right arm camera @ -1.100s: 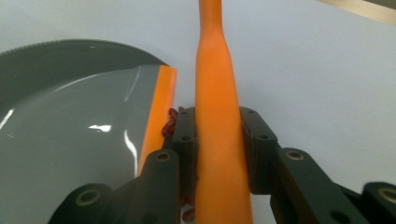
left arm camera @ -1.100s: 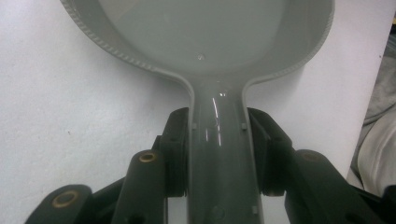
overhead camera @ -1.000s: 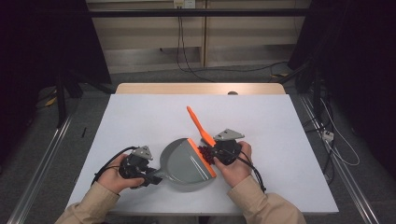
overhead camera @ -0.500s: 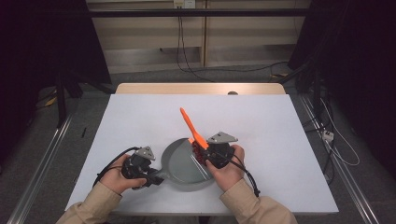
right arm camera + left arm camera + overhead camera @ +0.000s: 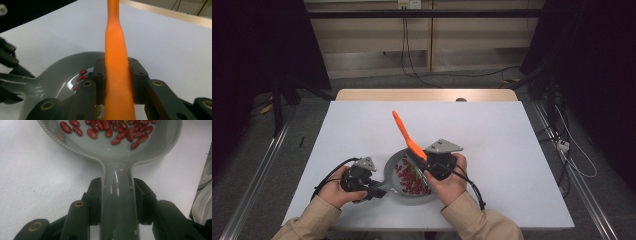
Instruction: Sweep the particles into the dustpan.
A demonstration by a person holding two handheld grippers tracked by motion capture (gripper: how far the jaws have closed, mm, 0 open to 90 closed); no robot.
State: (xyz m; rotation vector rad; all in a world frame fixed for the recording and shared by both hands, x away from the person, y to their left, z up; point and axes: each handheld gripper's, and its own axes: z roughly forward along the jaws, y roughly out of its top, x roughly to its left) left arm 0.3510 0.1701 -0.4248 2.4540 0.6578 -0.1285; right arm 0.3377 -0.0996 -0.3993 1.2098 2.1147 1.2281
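A grey pan (image 5: pixel 390 170) sits on the white table with several red kidney beans (image 5: pixel 412 177) in it. My left gripper (image 5: pixel 379 189) is shut on the pan's handle (image 5: pixel 117 195), both pads pressing its sides. The beans (image 5: pixel 120 132) lie in the bowl just beyond the jaws. My right gripper (image 5: pixel 426 167) is shut on an orange spatula (image 5: pixel 404 132), whose handle points up and away to the left. In the right gripper view the spatula (image 5: pixel 116 50) runs between the pads, above the pan (image 5: pixel 62 67) and a few beans (image 5: pixel 81 76). The spatula's blade end is hidden below the jaws.
The white table (image 5: pixel 512 150) stretches wide to the right and back, with a wooden edge (image 5: pixel 427 95) at its far side. Cables trail from both grippers near the front edge. A dark floor and metal rails flank the table.
My right gripper has carried the spatula leftward over the pan, slightly higher, and the beans now show beside it. The left gripper and the pan have stayed put.
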